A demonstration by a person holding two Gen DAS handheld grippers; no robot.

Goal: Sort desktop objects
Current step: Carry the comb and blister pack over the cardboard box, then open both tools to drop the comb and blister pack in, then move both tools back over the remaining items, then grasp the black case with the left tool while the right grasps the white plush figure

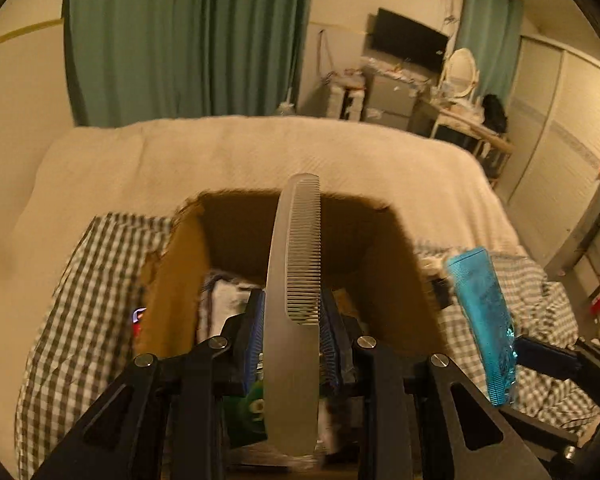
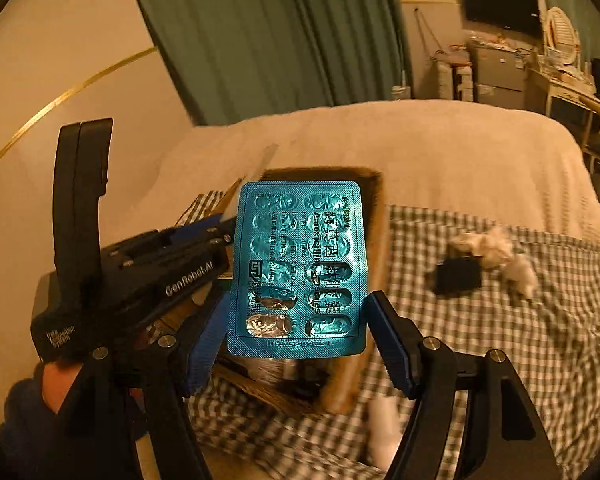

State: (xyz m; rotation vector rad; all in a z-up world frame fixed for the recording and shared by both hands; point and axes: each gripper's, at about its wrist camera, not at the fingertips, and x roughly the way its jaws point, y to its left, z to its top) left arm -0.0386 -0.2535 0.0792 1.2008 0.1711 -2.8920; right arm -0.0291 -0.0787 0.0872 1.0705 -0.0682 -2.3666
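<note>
My left gripper (image 1: 292, 320) is shut on a grey comb (image 1: 294, 280) and holds it upright over an open cardboard box (image 1: 172, 280) on the bed. My right gripper (image 2: 296, 320) has its blue pads spread wide, and a blue pill blister pack (image 2: 300, 268) sits between them over the box (image 2: 376, 240); the right pad does not touch it. The blister pack also shows in the left wrist view (image 1: 484, 320), beside the box's right wall. The left gripper's body (image 2: 140, 272) shows at left in the right wrist view.
The box holds several items, among them a white cloth (image 1: 228, 304) and a green packet (image 1: 252, 408). On the checked cloth (image 2: 480, 340) lie a small black object (image 2: 458, 276) and crumpled white tissue (image 2: 496, 252). A cream blanket (image 1: 260, 160) covers the bed beyond.
</note>
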